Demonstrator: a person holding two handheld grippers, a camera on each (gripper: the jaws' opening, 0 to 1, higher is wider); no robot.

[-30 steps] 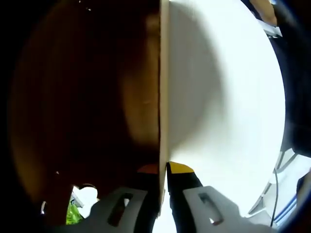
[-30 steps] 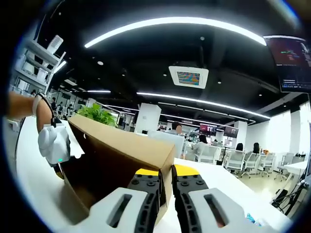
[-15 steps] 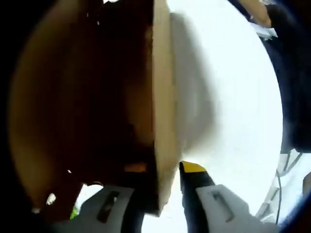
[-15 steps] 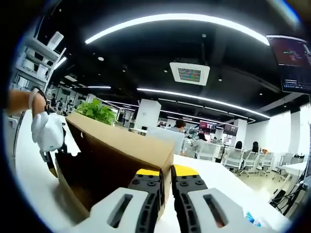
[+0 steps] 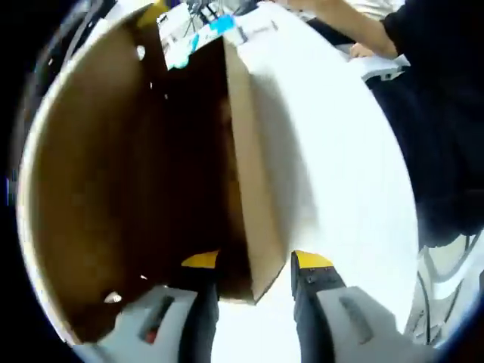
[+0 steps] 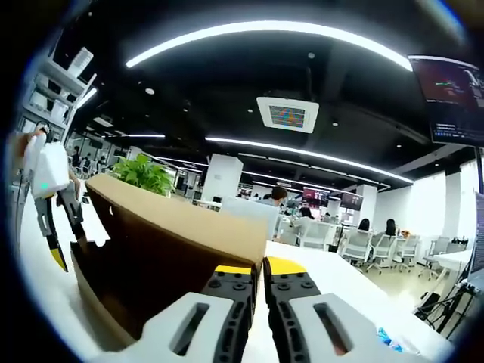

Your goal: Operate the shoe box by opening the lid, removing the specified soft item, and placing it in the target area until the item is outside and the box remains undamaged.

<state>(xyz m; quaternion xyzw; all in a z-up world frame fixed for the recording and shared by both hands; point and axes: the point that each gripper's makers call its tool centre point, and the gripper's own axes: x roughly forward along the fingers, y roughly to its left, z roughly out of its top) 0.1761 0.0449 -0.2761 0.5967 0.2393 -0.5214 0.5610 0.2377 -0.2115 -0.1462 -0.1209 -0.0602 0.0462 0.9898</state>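
Cardboard of the shoe box [image 5: 113,189] is seen close up in the left gripper view, brown inside and dark toward its depths, with one thin wall edge running up from between the jaws. The left gripper [image 5: 255,265] is spread wide, its yellow-tipped jaws standing on either side of that wall edge without pressing it. A white table [image 5: 340,174] lies beside the box, and a person's dark sleeve [image 5: 431,91] is seen at the far side. Labels and cables [image 5: 200,26] are glimpsed past the top of the box.

In the right gripper view, the right gripper [image 6: 257,271] is pinched narrow on the near corner of the raised box lid [image 6: 174,234], the jaws almost meeting on the cardboard edge. The left gripper is seen at the far end of the box, jaws apart and off the cardboard. A green plant [image 6: 147,174] stands behind the box. The soft item cannot be made out.
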